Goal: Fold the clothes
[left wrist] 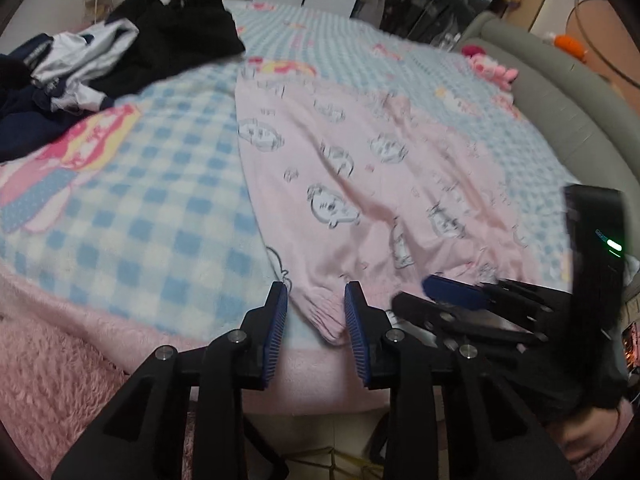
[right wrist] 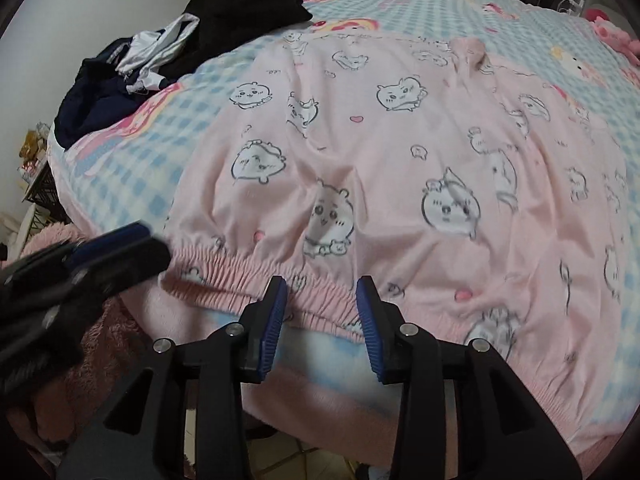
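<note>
A pink pyjama garment point(left wrist: 360, 168) point(right wrist: 380, 152) printed with cartoon animals lies spread on the bed. Its gathered elastic hem point(right wrist: 248, 276) runs along the near edge. My left gripper point(left wrist: 316, 294) is open, and the hem's left corner point(left wrist: 324, 312) lies between its blue pads without being pinched. My right gripper point(right wrist: 322, 292) is open too, straddling the hem further right. In the left wrist view the right gripper point(left wrist: 456, 294) shows, blurred, close on the right. The right wrist view has the left gripper point(right wrist: 112, 248) at the hem's left end.
A blue-and-white checked blanket point(left wrist: 152, 208) with cartoon prints covers the bed, over a fluffy pink layer point(left wrist: 52, 364). A heap of black, navy and white clothes point(left wrist: 120, 52) point(right wrist: 168, 48) sits at the far left. A pink plush toy point(left wrist: 494, 68) and a grey padded headboard point(left wrist: 560, 92) are on the right.
</note>
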